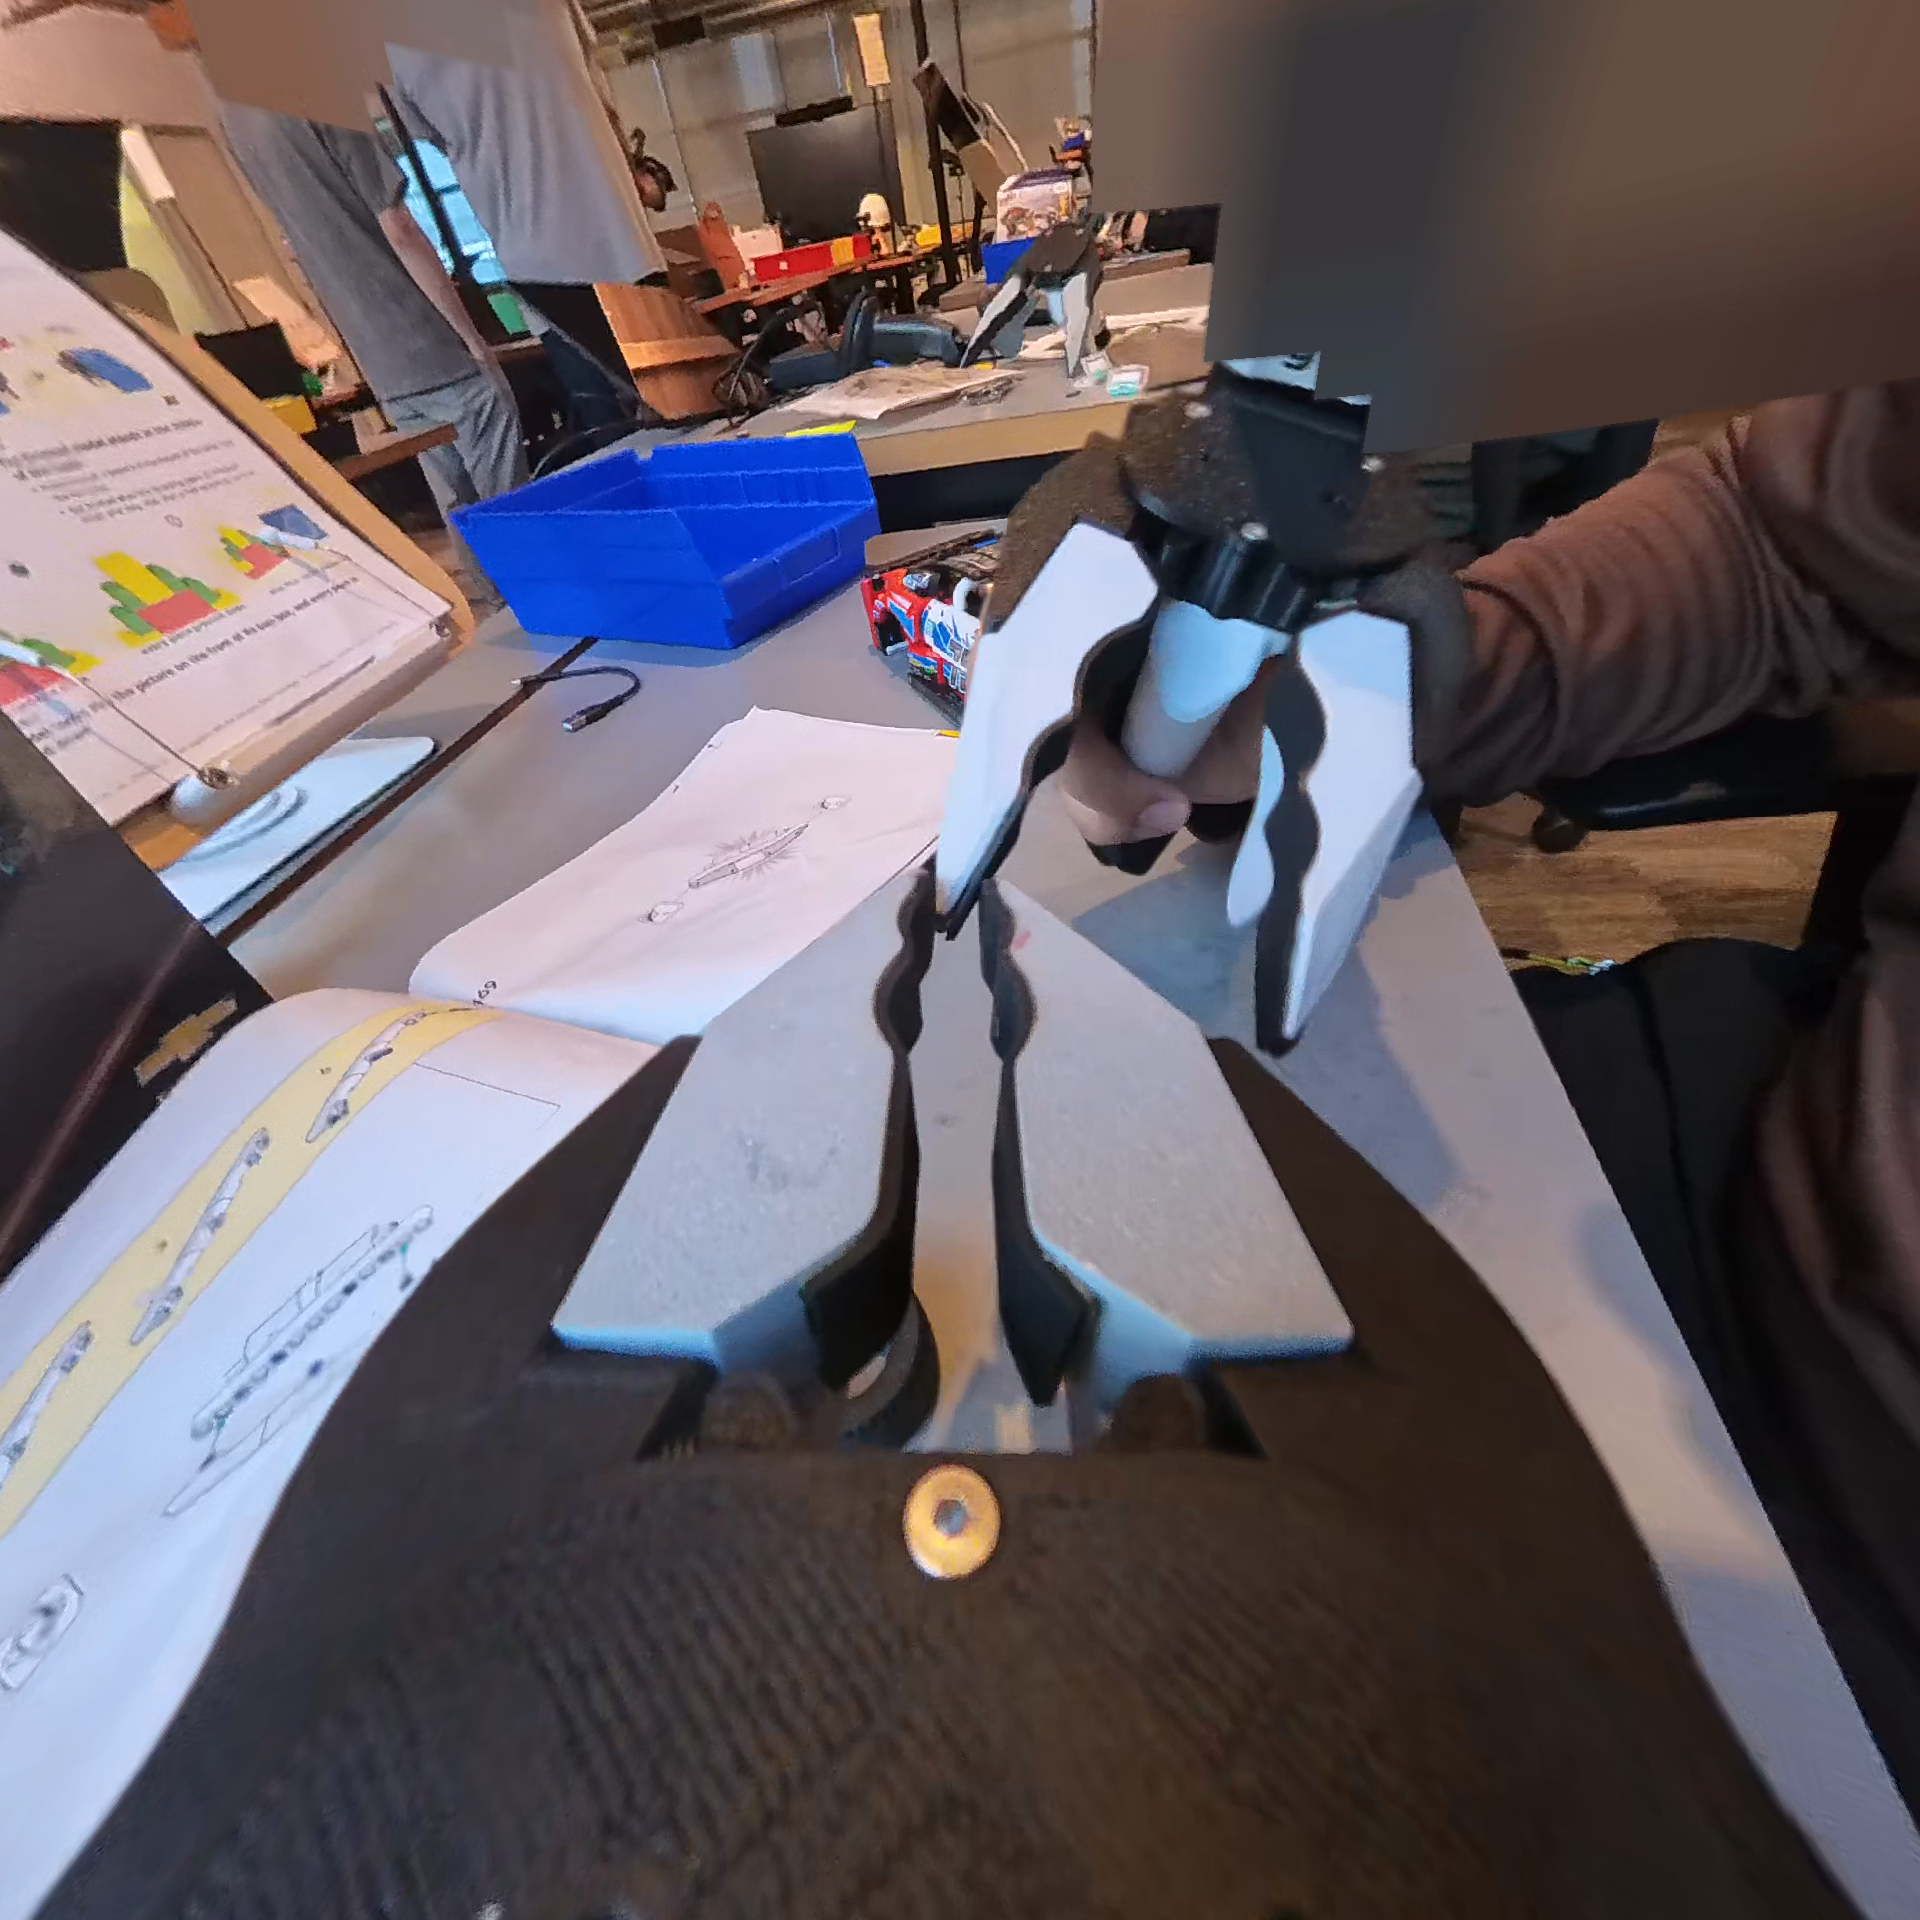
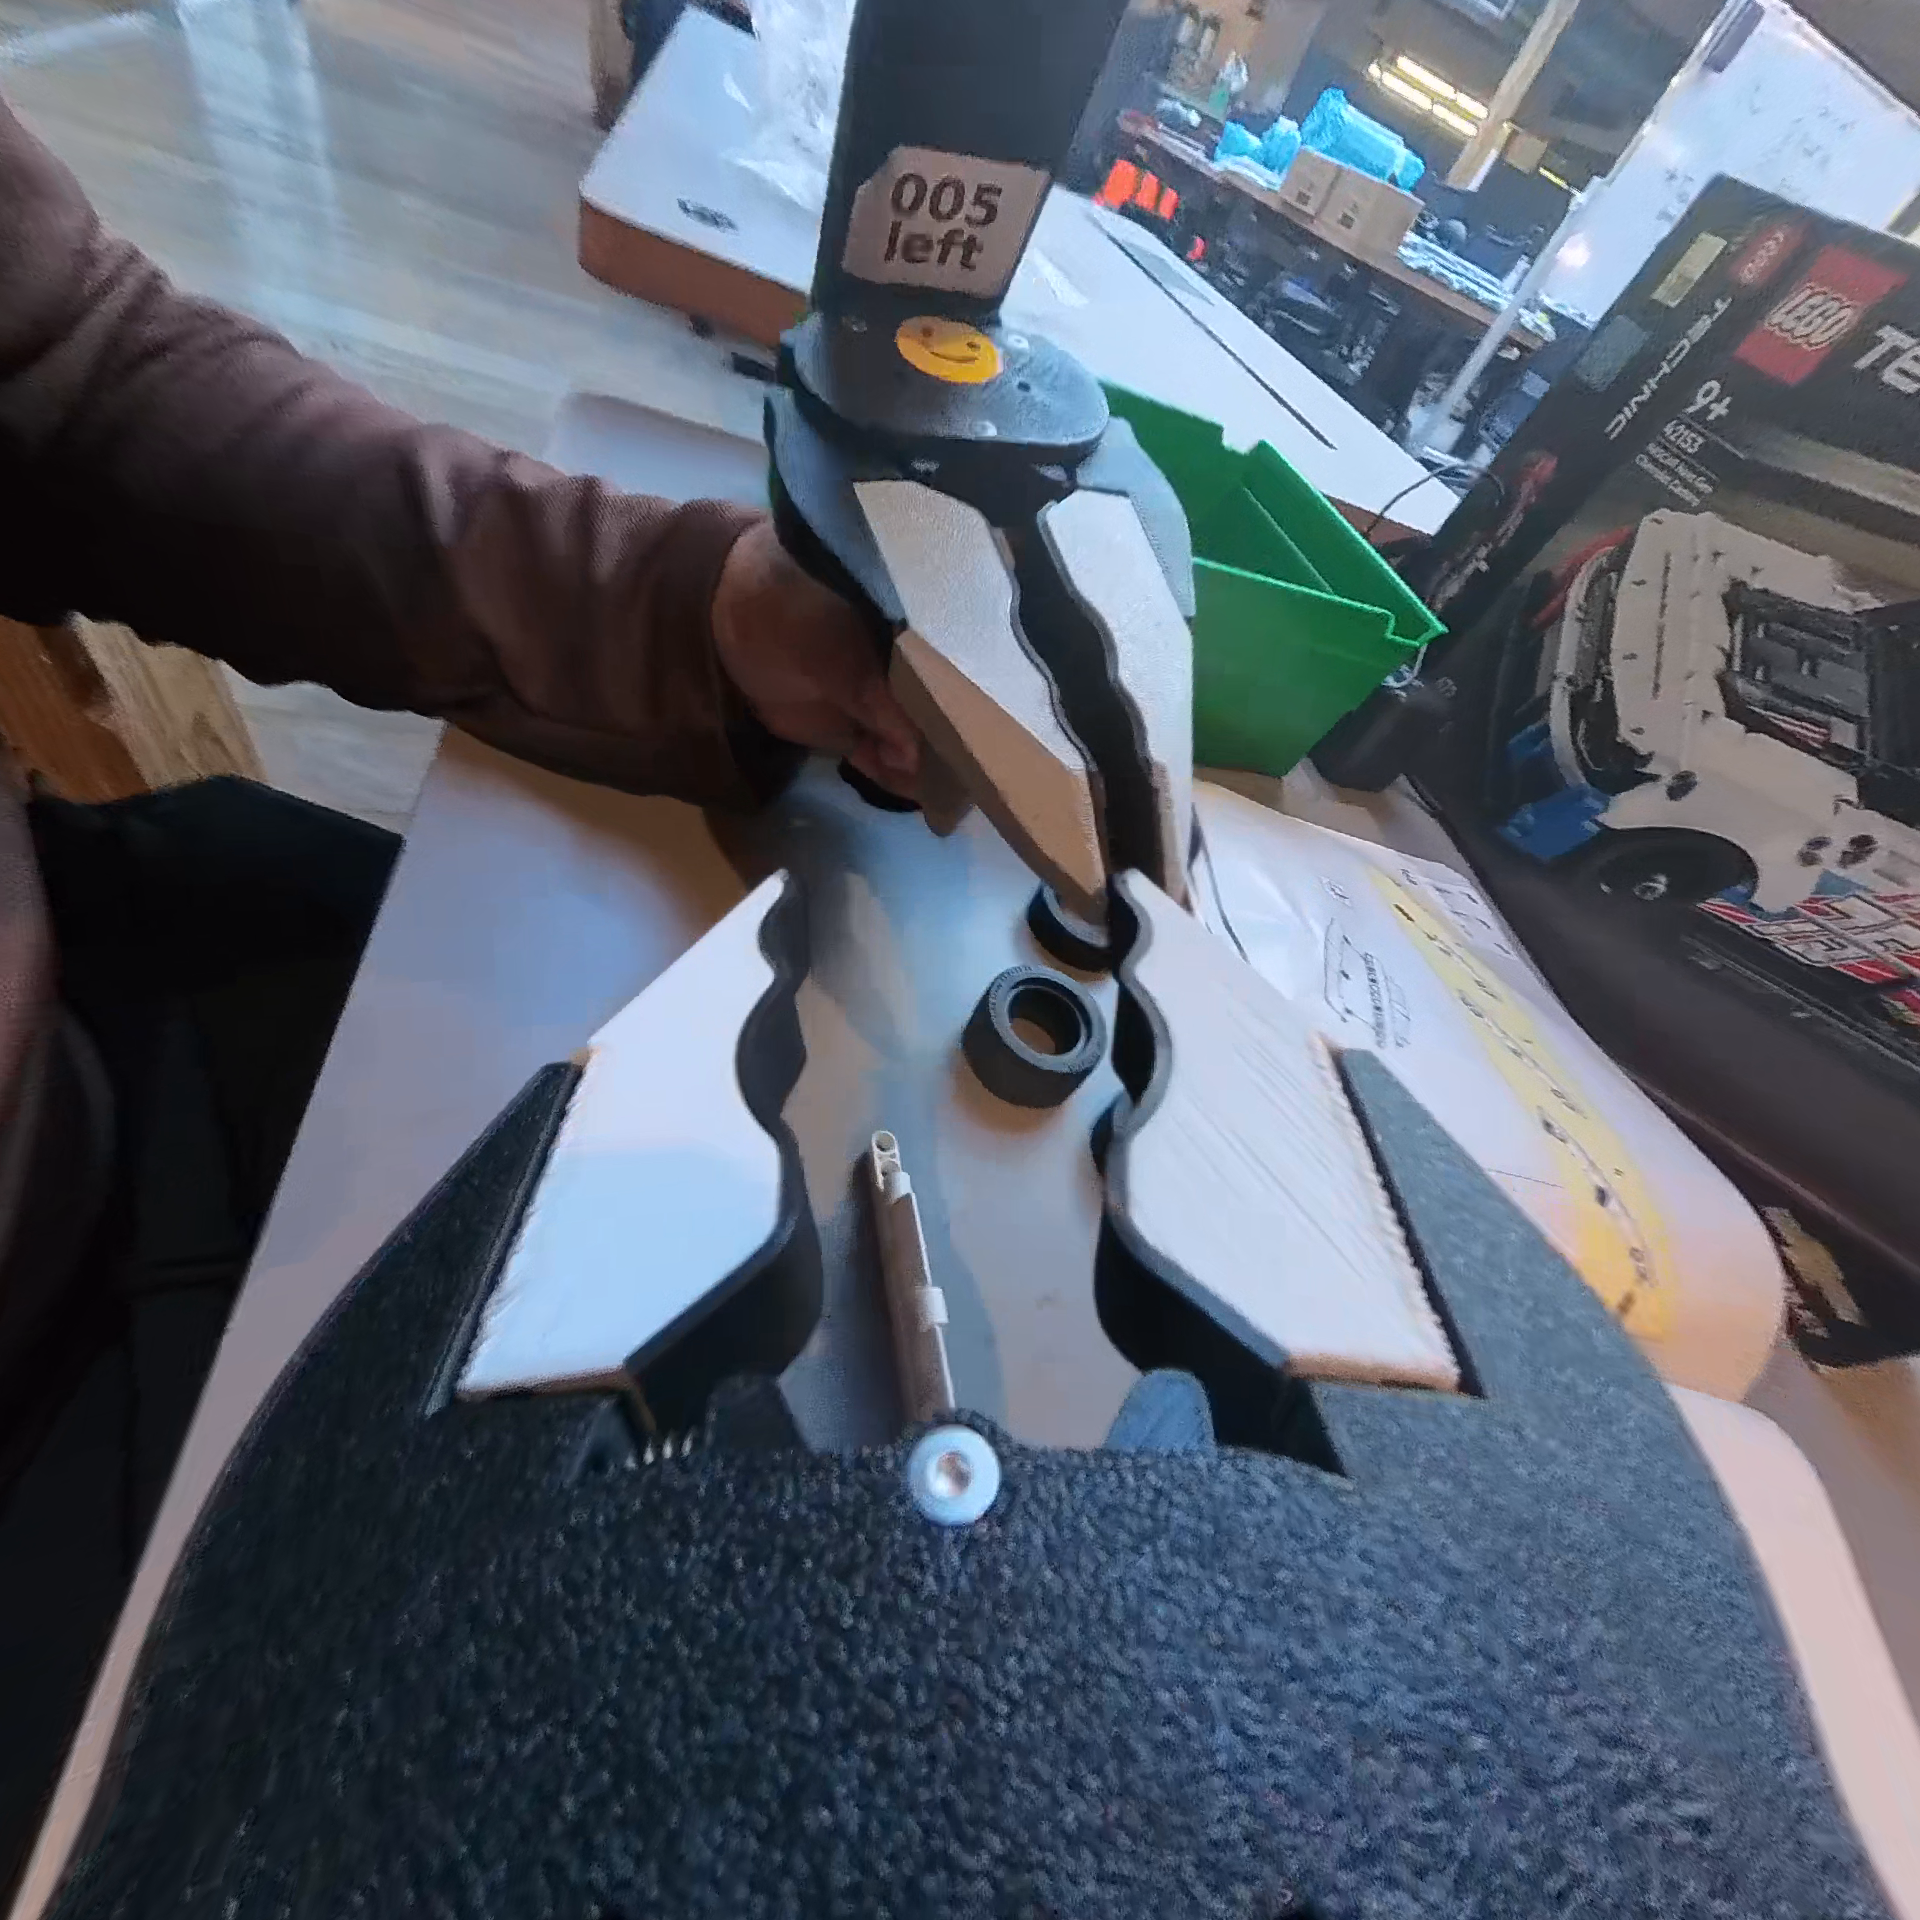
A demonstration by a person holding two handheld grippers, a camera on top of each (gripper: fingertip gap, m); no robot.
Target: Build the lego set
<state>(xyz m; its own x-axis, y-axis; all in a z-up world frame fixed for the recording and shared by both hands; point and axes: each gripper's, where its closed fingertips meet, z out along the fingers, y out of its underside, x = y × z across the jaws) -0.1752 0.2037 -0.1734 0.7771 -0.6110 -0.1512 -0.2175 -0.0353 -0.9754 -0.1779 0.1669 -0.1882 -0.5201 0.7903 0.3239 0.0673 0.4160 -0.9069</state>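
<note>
Noting instruction booklet (image 1: 260,1195) lying open at left of table (image 2: 499,935), likely for reference while building. Finding left gripper (image 1: 951,914) narrowing its jaws to a slim gap, tips angling down onto far black tyre (image 2: 1070,925); hiding the contact, so not confirming whether pinching its wall or merely touching. Recording grey axle piece (image 2: 914,1268) and near black tyre (image 2: 1029,1039) resting loose on table, both sitting between the spread jaws of right gripper (image 2: 956,888), touching neither finger. Judging right gripper as hovering ready to take the near tyre or the axle. Logging green bin (image 2: 1299,644) and set box (image 2: 1714,644) standing at right, apart from the work.
</note>
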